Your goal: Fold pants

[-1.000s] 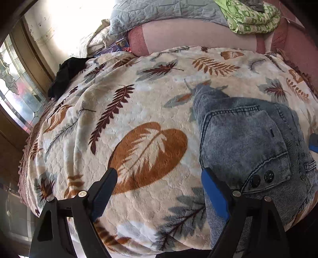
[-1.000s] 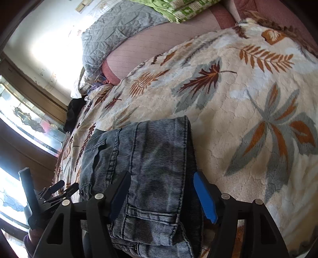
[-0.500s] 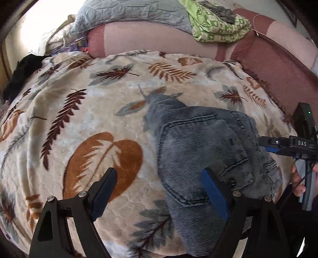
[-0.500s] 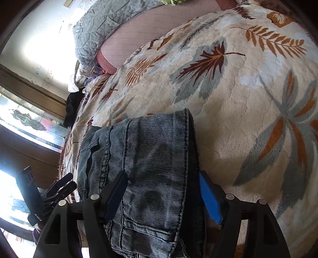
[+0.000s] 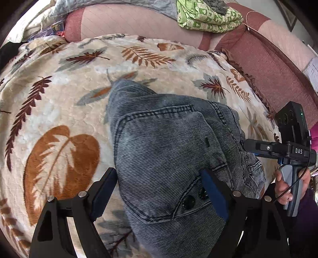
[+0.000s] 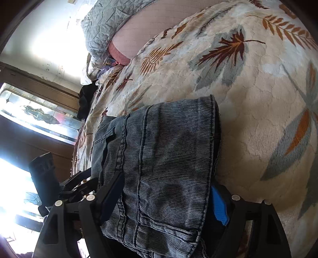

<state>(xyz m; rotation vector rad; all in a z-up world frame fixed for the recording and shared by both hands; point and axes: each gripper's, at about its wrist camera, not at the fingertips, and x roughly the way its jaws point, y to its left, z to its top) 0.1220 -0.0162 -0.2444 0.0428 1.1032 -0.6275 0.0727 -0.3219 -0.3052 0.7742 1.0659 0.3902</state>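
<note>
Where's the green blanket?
In the left wrist view, the green blanket sits folded at the top, on the pink couch back behind the leaf blanket.

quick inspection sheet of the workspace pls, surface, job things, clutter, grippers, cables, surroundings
surface: leaf-print blanket spread over a bed
job's things: denim pants folded into a compact bundle near the blanket's near edge
clutter: green patterned cloth and grey quilt at the far end; black garment at the blanket's edge
grippers: left gripper and right gripper both open, fingers straddling the pants
cables: thin dark cable on the right gripper handle
surroundings: patterned glass window, wood frame
</note>
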